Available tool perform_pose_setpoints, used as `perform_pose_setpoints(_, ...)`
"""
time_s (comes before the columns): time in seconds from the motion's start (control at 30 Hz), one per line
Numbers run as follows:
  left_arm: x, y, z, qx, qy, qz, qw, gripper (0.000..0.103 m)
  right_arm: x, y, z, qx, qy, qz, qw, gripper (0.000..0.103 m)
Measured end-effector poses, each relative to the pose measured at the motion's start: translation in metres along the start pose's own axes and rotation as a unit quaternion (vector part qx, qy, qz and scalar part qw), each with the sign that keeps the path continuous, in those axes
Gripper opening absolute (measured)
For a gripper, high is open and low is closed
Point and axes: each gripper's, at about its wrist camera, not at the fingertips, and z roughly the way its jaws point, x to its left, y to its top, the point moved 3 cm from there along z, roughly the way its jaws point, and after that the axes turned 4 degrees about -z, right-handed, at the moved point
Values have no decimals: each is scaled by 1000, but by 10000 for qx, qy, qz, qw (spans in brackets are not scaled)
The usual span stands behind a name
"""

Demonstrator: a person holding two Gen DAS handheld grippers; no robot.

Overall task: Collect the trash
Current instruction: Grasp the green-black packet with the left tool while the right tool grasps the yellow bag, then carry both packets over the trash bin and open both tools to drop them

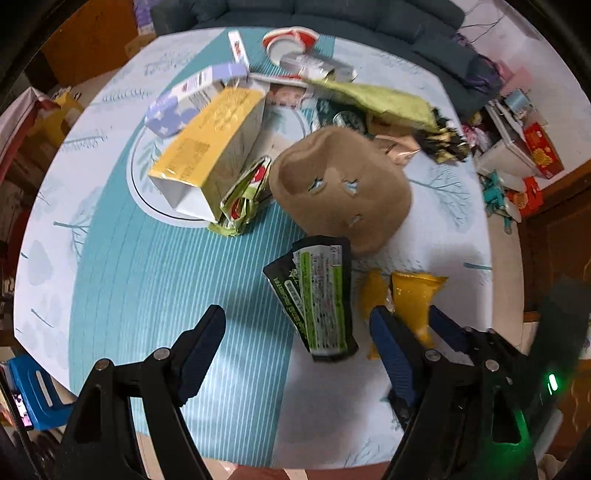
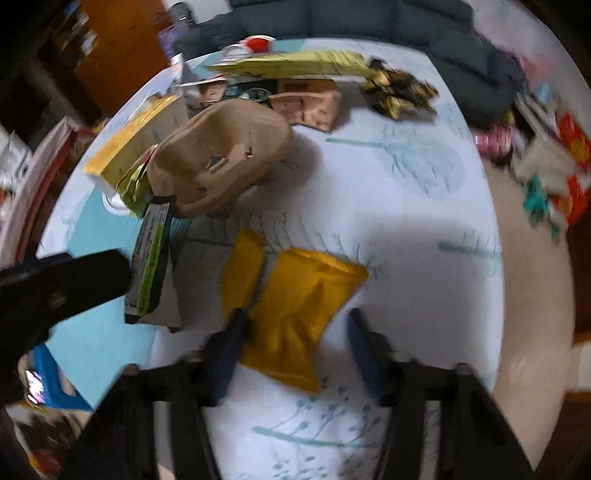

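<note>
The round table (image 1: 110,280), under a pale blue cloth with tree prints, holds its litter mostly from 10 to 2 o'clock in the left wrist view; the striped stretch from 7 to 9 o'clock is bare cloth out to the rim. In the right wrist view the cloth is bare from 2 to 5 o'clock, out to the table edge.

The left gripper (image 1: 297,332) points steeply down with its jaws wide apart, and a black and green wrapper (image 1: 317,295) lies between them, touched by neither pad. The right gripper (image 2: 293,332) has its jaws partly apart around the lower end of a yellow packet (image 2: 295,295); its left finger (image 2: 225,350) is against the packet's side, while its right finger stands clear of it. The view is blurred, so a firm clamp cannot be told.

Just beyond the wrapper, at 12 o'clock, sits a brown paper tray (image 1: 340,188) with torn slits. At 10 o'clock lies a yellow and white carton (image 1: 210,147) on its side, a crumpled green foil pack (image 1: 243,195) against it.

Beyond the far rim stands a dark sofa (image 1: 332,14). Boxes clutter the floor at 3 o'clock (image 1: 532,155), and a blue stool (image 1: 37,391) stands at 8 o'clock.
</note>
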Motion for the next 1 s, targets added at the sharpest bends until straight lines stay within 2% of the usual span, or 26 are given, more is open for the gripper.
perform_pose_setpoints(0.07,1,1,11,81,49,-40,9999,66,2,0,0,-13,-63,-250,9997,28)
perform_pose_setpoints(0.13,3,1,21,190,7,-124,9997,54,0,-1,-1,-7,27,-326,9995,27)
perform_pose_setpoints(0.2,6,0,29,262,-33,-229,9994,49,-2,-1,-2,-10,141,-364,9992,25)
perform_pose_setpoints(0.27,8,-1,36,358,-29,-272,9990,37,-5,-1,-3,-2,242,-384,9990,24)
perform_pose_setpoints(0.3,8,-3,41,431,-19,-255,9987,22,-7,-1,-3,8,281,-380,9989,24)
perform_pose_setpoints(0.33,8,-5,46,498,-25,-239,9985,18,-12,0,-3,17,334,-355,9988,24)
perform_pose_setpoints(0.5,9,-6,46,363,28,-172,9992,12,-21,1,-4,64,553,-149,9983,23)
perform_pose_setpoints(0.7,20,-13,34,282,144,-136,9994,11,-29,5,-9,34,904,150,9958,19)
perform_pose_setpoints(0.87,35,-30,8,172,124,-67,9998,11,-31,4,-29,-123,1199,398,9919,18)
perform_pose_setpoints(1.0,42,-47,-14,62,75,75,9999,11,-21,-2,-45,-193,1262,431,9909,18)
